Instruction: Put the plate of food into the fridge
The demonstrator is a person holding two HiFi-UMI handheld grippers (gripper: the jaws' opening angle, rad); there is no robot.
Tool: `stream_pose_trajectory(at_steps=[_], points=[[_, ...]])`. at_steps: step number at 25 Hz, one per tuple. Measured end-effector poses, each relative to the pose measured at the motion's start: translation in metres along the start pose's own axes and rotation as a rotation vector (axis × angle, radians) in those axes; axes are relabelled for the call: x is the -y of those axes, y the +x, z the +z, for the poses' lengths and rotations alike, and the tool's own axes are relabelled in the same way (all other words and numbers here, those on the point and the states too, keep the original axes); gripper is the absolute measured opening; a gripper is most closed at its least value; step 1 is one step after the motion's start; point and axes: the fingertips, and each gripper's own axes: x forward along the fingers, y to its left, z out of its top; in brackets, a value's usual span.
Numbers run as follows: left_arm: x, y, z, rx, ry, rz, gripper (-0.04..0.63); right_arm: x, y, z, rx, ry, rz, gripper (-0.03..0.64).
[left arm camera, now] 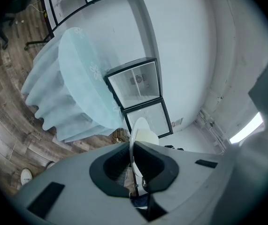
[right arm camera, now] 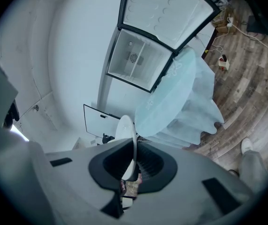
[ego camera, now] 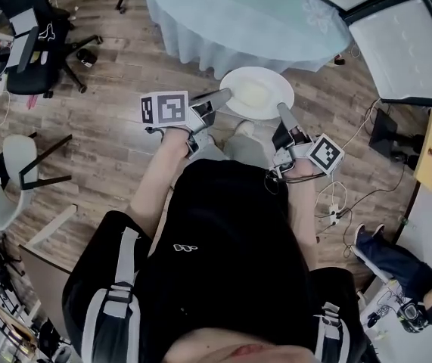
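A white plate (ego camera: 257,91) with pale food on it is held level over the wooden floor in front of me. My left gripper (ego camera: 221,97) is shut on its left rim and my right gripper (ego camera: 282,112) is shut on its right rim. In the left gripper view the plate (left arm camera: 141,134) shows edge-on between the dark pads of the left gripper (left arm camera: 133,146). The right gripper view shows the plate's rim (right arm camera: 126,128) pinched the same way in the right gripper (right arm camera: 134,149). The fridge (left arm camera: 137,86) stands open ahead against the white wall, beyond the table, with its door (right arm camera: 169,8) swung wide.
A round table with a pale blue cloth (ego camera: 246,13) stands between me and the fridge (ego camera: 397,36). An office chair (ego camera: 38,40) and a white chair (ego camera: 7,180) are to the left. Cables and a power strip (ego camera: 335,210) lie on the right, near another person (ego camera: 397,271).
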Motion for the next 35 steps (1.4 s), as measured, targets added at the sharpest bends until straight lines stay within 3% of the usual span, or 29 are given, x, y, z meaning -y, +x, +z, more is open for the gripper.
stream_pose_trajectory(at_steps=[13,28,35], points=[[-0.001,0.046,0.047,0.05,0.012,0.03,0.023,0.011,0.036,0.061,-0.022,-0.01,0.043,0.018],[0.009,0.191,0.115,0.016,0.013,0.057,0.025,0.056,0.059,0.208,0.003,0.049,0.045,0.02],[0.007,0.228,0.124,0.032,0.005,0.065,0.025,0.071,0.063,0.242,0.007,0.066,0.074,0.02]])
